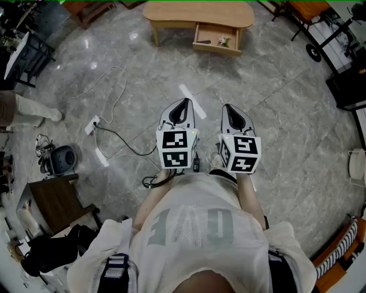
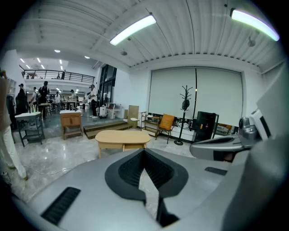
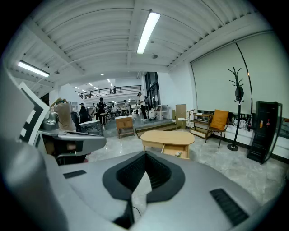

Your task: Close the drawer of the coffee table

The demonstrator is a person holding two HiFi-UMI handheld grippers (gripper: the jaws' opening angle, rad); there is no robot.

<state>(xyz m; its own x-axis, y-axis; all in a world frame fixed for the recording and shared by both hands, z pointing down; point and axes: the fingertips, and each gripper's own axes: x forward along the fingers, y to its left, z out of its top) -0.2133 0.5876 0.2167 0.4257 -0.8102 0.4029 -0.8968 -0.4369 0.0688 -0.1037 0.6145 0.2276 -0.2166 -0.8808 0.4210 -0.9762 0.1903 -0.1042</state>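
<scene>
A light wooden coffee table (image 1: 197,14) stands far ahead on the grey marble floor. Its drawer (image 1: 216,39) is pulled out toward me, with a small object lying inside. Both grippers are held close to my body, well short of the table. My left gripper (image 1: 184,103) is shut with nothing in it, and so is my right gripper (image 1: 230,109). In the left gripper view the table (image 2: 122,137) shows beyond the closed left gripper (image 2: 144,151). In the right gripper view the open drawer (image 3: 174,151) sits under the tabletop (image 3: 168,137), past the closed right gripper (image 3: 145,154).
A power strip (image 1: 93,123) with trailing cables lies on the floor at left, near white tape marks (image 1: 191,98). A dark wooden stool (image 1: 57,203) and a round device (image 1: 63,157) sit at lower left. A person's legs (image 1: 28,111) stand at far left. A black cabinet (image 1: 349,86) is at right.
</scene>
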